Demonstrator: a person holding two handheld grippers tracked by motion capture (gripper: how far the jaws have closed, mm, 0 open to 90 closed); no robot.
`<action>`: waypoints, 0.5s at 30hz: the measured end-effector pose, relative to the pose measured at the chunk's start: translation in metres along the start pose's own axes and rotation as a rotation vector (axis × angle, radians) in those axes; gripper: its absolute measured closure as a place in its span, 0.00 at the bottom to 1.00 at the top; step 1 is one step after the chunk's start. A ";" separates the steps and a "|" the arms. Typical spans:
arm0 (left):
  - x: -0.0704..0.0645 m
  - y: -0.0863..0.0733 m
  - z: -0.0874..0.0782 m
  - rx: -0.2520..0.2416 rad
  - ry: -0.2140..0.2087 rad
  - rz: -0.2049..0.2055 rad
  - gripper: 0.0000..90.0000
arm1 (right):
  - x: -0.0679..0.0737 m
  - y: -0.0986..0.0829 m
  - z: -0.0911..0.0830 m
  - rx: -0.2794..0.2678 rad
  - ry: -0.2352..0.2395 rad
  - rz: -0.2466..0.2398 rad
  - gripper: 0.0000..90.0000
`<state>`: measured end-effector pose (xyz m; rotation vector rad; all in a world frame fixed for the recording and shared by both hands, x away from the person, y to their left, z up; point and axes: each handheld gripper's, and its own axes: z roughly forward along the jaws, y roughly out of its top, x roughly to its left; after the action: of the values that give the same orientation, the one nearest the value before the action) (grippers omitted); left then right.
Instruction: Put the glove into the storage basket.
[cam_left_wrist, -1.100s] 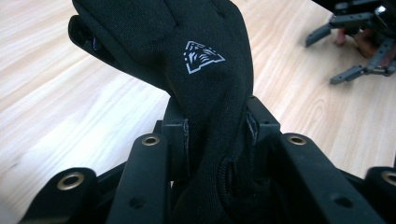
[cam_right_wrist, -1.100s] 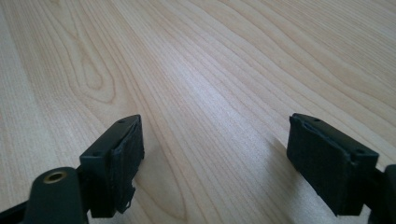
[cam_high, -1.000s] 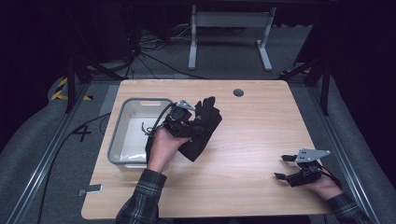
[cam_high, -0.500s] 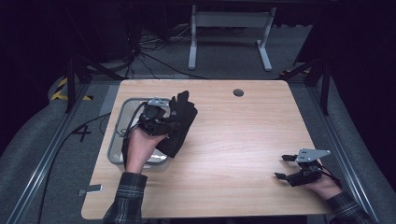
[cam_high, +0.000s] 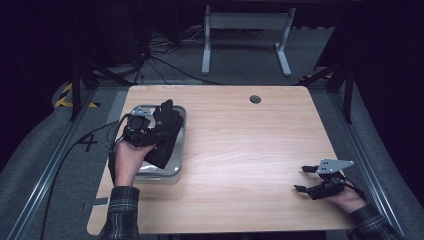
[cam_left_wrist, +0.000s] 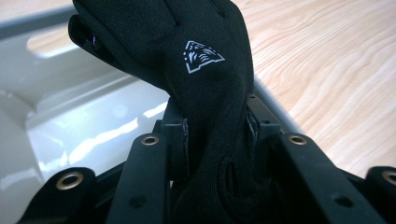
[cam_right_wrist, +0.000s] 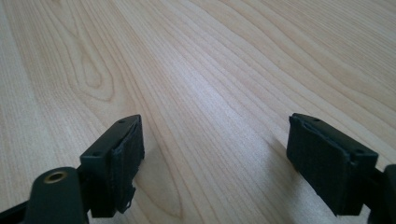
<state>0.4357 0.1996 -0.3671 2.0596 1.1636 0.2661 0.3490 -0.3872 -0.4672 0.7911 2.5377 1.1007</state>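
Note:
A black glove (cam_high: 166, 131) with a small white triangular logo (cam_left_wrist: 201, 56) hangs over the metal tray (cam_high: 177, 167) at the table's left side. My left gripper (cam_high: 142, 131) is shut on the glove (cam_left_wrist: 210, 93), whose cuff is pinched between the two black jaws. The glove's fingers stand up and lean over the tray's pale inside (cam_left_wrist: 84, 116). My right gripper (cam_high: 306, 179) rests low at the table's right front, open, with bare wood between its pads (cam_right_wrist: 123, 158).
The wooden table (cam_high: 250, 145) has a small round hole (cam_high: 255, 99) near its far edge. A cable (cam_high: 75, 150) trails from the left gripper off the table's left side. Metal stand legs (cam_high: 245, 40) rise beyond the far edge.
My left gripper has carried the glove leftward from the table's middle-left to above the tray. The right gripper has stayed where it was.

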 end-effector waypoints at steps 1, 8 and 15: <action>0.002 -0.002 0.002 0.007 0.002 -0.004 0.74 | 0.000 0.000 0.000 0.000 0.000 0.000 0.22; 0.015 -0.013 0.016 0.047 0.016 -0.039 0.73 | 0.000 0.000 -0.001 0.002 -0.002 -0.001 0.22; 0.021 -0.018 0.027 0.103 0.080 -0.054 0.51 | 0.000 -0.001 -0.001 0.002 -0.002 0.000 0.22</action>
<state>0.4490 0.2087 -0.4017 2.1197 1.3035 0.2696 0.3483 -0.3882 -0.4671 0.7929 2.5379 1.0968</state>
